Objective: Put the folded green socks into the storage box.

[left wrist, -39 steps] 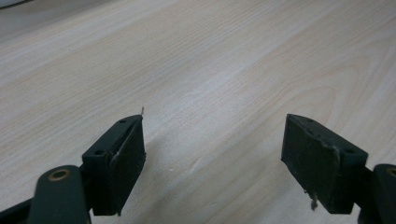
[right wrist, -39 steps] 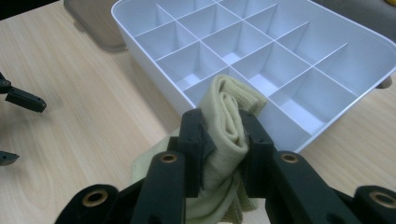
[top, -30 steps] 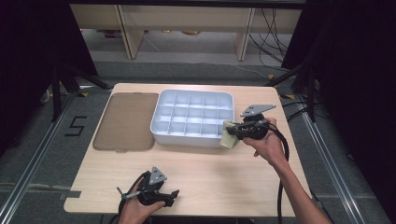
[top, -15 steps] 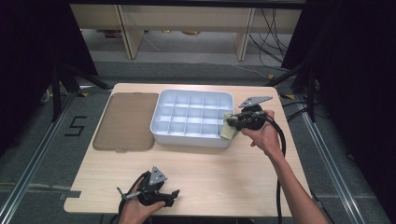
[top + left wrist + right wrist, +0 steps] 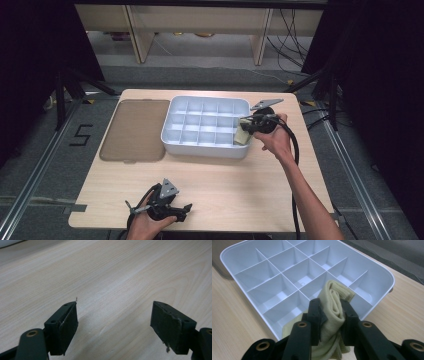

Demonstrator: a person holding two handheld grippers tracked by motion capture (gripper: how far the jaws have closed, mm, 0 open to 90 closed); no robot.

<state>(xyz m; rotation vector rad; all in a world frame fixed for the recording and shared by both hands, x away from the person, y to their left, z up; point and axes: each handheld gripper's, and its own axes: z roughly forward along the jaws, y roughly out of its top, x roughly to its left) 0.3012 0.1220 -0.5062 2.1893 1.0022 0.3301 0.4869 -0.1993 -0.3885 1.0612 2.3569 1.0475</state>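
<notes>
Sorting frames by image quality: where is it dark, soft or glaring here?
High view: black surroundings, table evenly lit, slightly soft. Left gripper view: soft shadows under the left gripper. Right gripper view: right gripper and cloth sharp, organiser tray mildly glary.

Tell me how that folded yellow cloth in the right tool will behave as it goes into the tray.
Probably floppy: the cloth bunches and creases between the right tool, its loose end hanging below. Likely light, since a narrow pinch holds it. It may spring open and spill over the dividers of the tray once released, as its folds look pressed together only by the pads.
</notes>
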